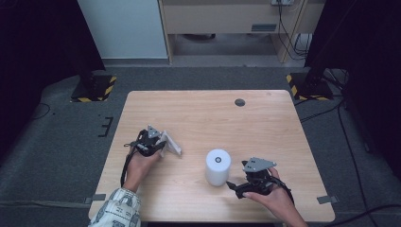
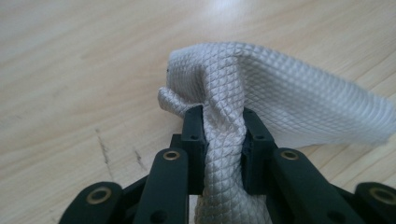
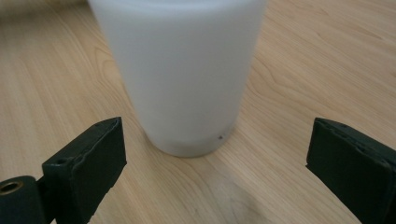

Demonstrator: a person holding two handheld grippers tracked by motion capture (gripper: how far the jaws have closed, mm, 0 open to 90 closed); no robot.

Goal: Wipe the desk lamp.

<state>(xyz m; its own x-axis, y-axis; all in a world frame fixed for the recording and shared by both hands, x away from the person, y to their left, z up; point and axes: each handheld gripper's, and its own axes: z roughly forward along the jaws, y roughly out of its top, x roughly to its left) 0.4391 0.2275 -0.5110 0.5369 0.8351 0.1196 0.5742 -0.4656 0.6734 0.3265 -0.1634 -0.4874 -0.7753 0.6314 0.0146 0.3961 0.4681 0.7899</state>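
Cloth (image 2: 261, 98) sits pinched in our left gripper (image 1: 150, 142), left of centre on the table (image 1: 265, 118). Our right gripper (image 1: 236, 185) gapes wide just beside the upright white cylinder (image 1: 217, 166), lower centre.

Legible text: none was found on any surface.
Markings: yellow-black hazard stripes (image 1: 108, 89) stood on the stand bases beyond the table (image 1: 198, 113), at its far left and far right corners.
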